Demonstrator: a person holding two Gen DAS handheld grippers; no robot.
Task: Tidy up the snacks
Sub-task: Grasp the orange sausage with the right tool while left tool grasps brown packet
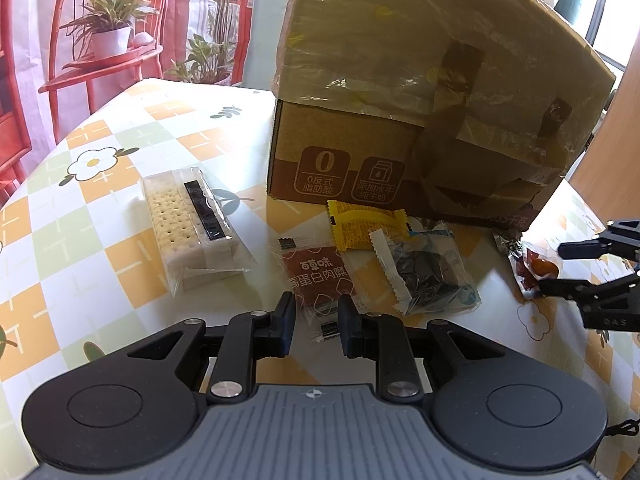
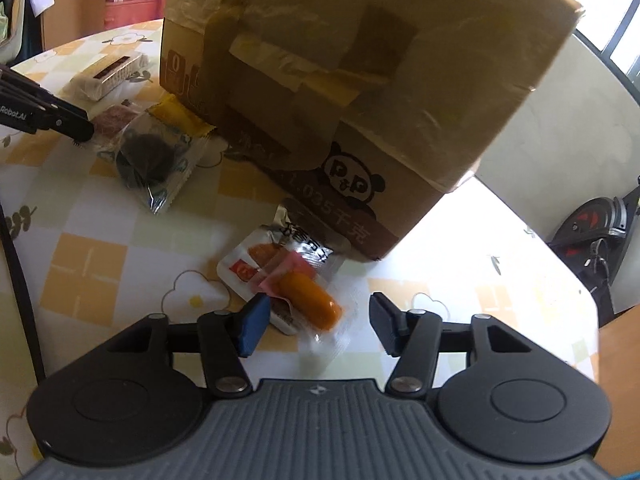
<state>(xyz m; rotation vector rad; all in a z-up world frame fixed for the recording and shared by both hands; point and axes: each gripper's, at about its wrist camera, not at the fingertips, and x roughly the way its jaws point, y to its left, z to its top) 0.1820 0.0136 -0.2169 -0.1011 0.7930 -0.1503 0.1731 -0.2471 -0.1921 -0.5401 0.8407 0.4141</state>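
Checked tablecloth, sausage packet between right gripper fingers

On the round table with the flower-and-check cloth stood a taped brown cardboard box, at the back. Before it, left to right in the left wrist view: a clear-wrapped cracker pack; a brown meat-snack sachet, a yellow sachet and a clear packet of dark biscuits, overlapping. Farthest right, by the box's corner, lay an orange sausage in clear wrap upon a small white sachet.
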